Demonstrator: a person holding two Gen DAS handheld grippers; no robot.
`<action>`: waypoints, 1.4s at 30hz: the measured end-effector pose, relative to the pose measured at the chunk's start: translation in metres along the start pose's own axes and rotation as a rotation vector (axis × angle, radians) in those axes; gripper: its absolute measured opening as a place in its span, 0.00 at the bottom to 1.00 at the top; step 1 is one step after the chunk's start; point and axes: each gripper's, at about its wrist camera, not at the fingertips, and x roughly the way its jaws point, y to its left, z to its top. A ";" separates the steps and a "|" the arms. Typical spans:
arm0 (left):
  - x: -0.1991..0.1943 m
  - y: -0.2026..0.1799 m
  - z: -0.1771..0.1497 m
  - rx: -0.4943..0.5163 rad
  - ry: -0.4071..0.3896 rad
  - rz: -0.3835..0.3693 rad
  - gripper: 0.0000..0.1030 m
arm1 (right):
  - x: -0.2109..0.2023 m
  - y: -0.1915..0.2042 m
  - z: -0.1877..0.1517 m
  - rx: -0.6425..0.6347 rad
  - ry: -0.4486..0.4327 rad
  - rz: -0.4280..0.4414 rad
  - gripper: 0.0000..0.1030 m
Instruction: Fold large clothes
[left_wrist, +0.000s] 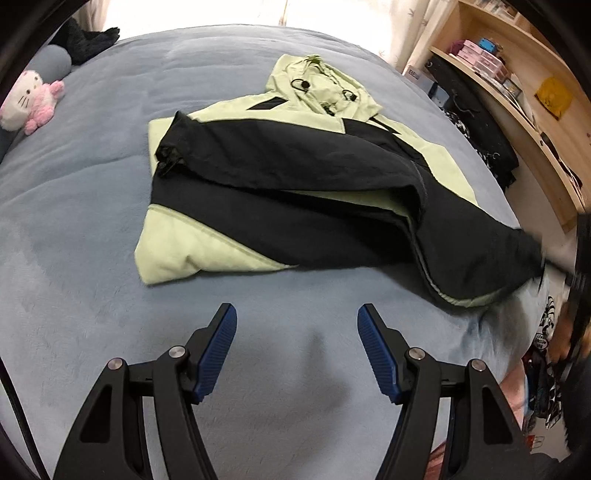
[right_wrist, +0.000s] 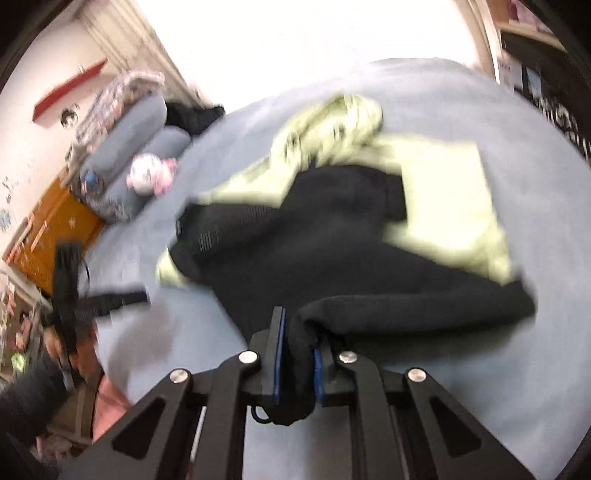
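Note:
A pale green and black hooded jacket (left_wrist: 280, 192) lies on a blue-grey bed (left_wrist: 92, 221), hood at the far end. One black sleeve is folded across its chest. The other black sleeve (left_wrist: 476, 251) stretches out to the right edge. My left gripper (left_wrist: 297, 314) is open and empty, hovering over bare blanket just in front of the jacket's hem. In the blurred right wrist view my right gripper (right_wrist: 299, 347) is shut on the black sleeve cuff (right_wrist: 301, 369) and holds it above the bed, with the jacket (right_wrist: 332, 229) ahead of it.
A pink and white plush toy (left_wrist: 33, 99) and grey pillows (right_wrist: 122, 147) lie at the bed's left side. A wooden shelf unit (left_wrist: 524, 92) with boxes stands to the right. The bed's right edge drops off near the stretched sleeve.

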 end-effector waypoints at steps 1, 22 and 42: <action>0.002 -0.002 0.003 0.003 -0.003 -0.002 0.64 | -0.003 -0.003 0.022 0.013 -0.035 0.011 0.12; 0.063 0.016 0.067 -0.050 -0.005 0.012 0.64 | 0.070 -0.142 0.191 0.424 -0.174 -0.071 0.56; 0.092 0.083 0.116 -0.144 0.053 0.052 0.65 | 0.127 -0.206 0.160 0.281 0.063 -0.351 0.56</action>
